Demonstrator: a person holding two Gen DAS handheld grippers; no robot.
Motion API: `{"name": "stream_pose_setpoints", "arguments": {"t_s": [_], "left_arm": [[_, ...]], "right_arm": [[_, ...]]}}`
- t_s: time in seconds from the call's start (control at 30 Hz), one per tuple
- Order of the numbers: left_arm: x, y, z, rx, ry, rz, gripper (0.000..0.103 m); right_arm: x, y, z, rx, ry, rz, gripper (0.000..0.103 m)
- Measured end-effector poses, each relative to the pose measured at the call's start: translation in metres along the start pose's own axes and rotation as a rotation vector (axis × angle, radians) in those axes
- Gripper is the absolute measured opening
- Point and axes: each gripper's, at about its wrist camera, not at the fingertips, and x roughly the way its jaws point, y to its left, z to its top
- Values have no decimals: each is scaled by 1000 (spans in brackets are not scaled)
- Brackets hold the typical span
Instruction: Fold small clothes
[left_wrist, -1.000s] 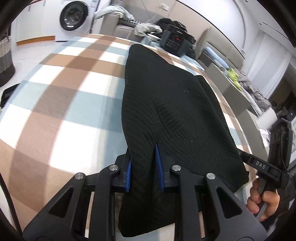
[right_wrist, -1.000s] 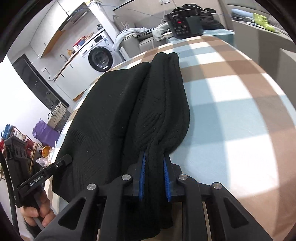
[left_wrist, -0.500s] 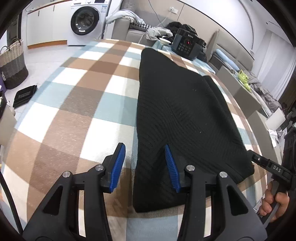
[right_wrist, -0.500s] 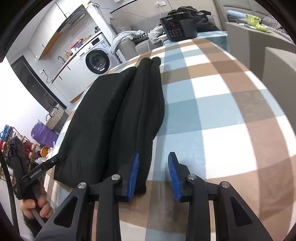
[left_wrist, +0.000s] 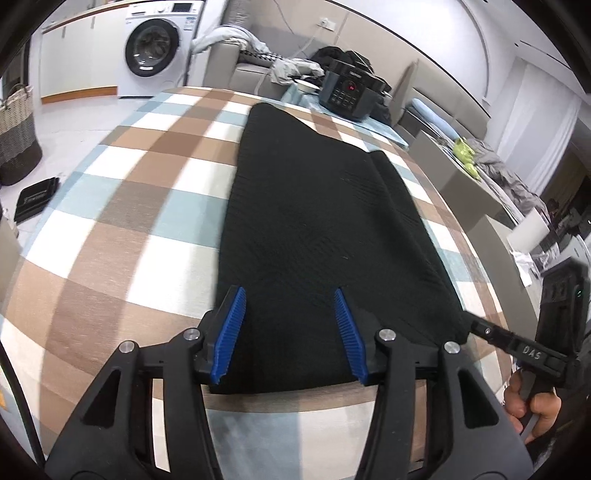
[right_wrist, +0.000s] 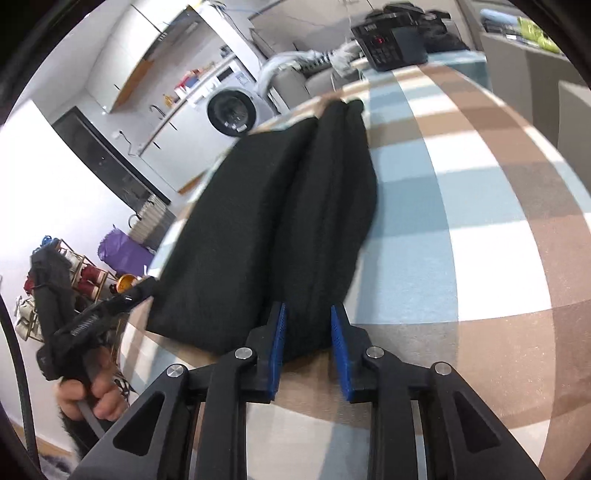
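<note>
The checked tablecloth (left_wrist: 110, 229) in brown, white and pale blue covers the whole table in front of you. On it the black knitted garment (left_wrist: 317, 229) lies flat, folded into a long strip that runs from the near edge away toward the far end, with a narrower folded layer along its right side. Beyond the far end of the table stands a washing machine (left_wrist: 155, 48) on the left, and a black cooker (left_wrist: 347, 94) sits at the far right, just past the garment's far tip. A woven basket (left_wrist: 16, 136) stands on the floor at far left.

Your left gripper (left_wrist: 291, 325) hangs over the near end of the garment with its blue pads spread wide; its jaws have just been opening, and the cloth lies below and between them, released, not pinched. Your right gripper (right_wrist: 307, 339) is over the near right corner of the garment; its jaws have just been closing, yet the pads stand apart from the fold between them, so it too is released. In the left view your right hand (left_wrist: 532, 406) grips its handle at near right.
</note>
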Motion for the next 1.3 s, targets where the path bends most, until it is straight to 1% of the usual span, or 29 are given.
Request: {"name": "stream_pose_setpoints", "arguments": {"t_s": [0.1, 0.2, 0.37, 0.43, 0.53, 0.6, 0.63, 0.7, 0.77, 0.83, 0.87, 0.9, 0.93, 0.97, 1.0, 1.1, 1.17, 1.23, 1.3], "left_arm": [[7, -22, -5, 39, 30, -33, 47], [11, -47, -12, 100, 51, -64, 47], [23, -104, -32, 256, 96, -134, 48], [31, -126, -39, 304, 119, -165, 48], [39, -152, -49, 363, 150, -170, 48], [40, -165, -55, 412, 157, -174, 61], [41, -170, -57, 437, 155, -174, 63], [44, -184, -64, 498, 156, -155, 64], [47, -188, -65, 522, 145, -140, 64], [47, -187, -61, 497, 128, -142, 52], [47, -184, -57, 468, 122, -145, 38], [47, -178, -51, 438, 123, -164, 27], [45, -168, -44, 401, 119, -190, 20], [42, -159, -38, 355, 105, -215, 12], [40, -149, -31, 297, 92, -231, 11], [32, -129, -18, 213, 56, -244, 10], [27, -123, -13, 198, 36, -246, 10], [23, -118, -10, 191, 33, -252, 10], [20, -115, -10, 188, 29, -257, 10]], "right_arm": [[-4, -4, 0, 30, -5, 37, 26], [-9, -17, -7, 110, -3, 116, 26], [-18, -25, -10, 139, -26, 139, 26], [-19, -26, -10, 140, -28, 140, 26], [-23, -32, -12, 161, -30, 134, 26], [-25, -36, -13, 173, -33, 131, 26], [-26, -38, -14, 177, -35, 126, 26], [-27, -43, -15, 191, -35, 129, 26], [-27, -46, -15, 200, -32, 129, 26], [-27, -47, -16, 201, -27, 127, 26], [-26, -48, -16, 202, -23, 124, 26], [-26, -48, -17, 202, -21, 123, 26], [-26, -48, -17, 202, -20, 124, 26], [-25, -48, -16, 201, -17, 123, 26], [-24, -48, -16, 198, -14, 121, 26], [-19, -43, -15, 176, 3, 117, 26], [-14, -38, -14, 157, 13, 121, 28], [-6, -32, -12, 137, 24, 126, 29], [2, -27, -9, 128, 27, 110, 29]]}}
